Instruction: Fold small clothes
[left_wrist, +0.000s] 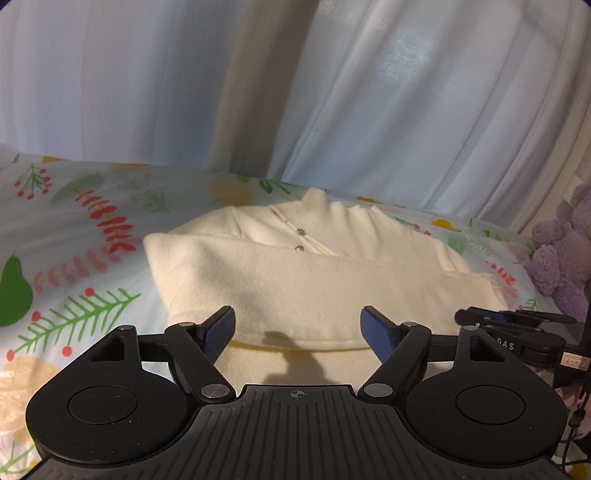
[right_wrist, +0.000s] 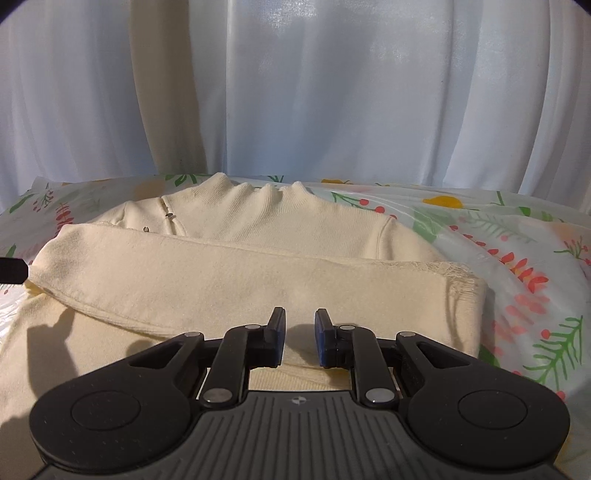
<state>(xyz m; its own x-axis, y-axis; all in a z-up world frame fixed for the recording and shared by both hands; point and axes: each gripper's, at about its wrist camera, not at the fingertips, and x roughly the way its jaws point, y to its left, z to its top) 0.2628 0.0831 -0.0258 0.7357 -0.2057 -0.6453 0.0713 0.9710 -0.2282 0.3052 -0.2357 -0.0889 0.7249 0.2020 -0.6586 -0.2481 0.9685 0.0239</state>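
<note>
1. Left wrist view: left gripper held low and about level over the near edge of the sweater, pointing toward the curtain. Fingers spread wide apart, nothing between them, blue pads facing inward.
2. Same view: cream sweater lies flat on the floral sheet of the bed, collar at the far end, one sleeve folded across the chest, cuff ending on the right. Two small buttons show just above the sleeve.
3. Same view: right gripper seen side-on at the right edge, just beside the sweater's right side. Purple plush toy sits behind it at the bed's edge.
4. Right wrist view: right gripper also low and level, aimed at the curtain, over the sweater's near hem. Fingers narrowly apart, a small gap between the pads, not clamped on cloth.
5. Same view: folded sleeve runs left to right across the sweater, its frayed cuff at the right. Floral sheet shows on the right; a black tip, the left gripper, pokes in at the left edge.
</note>
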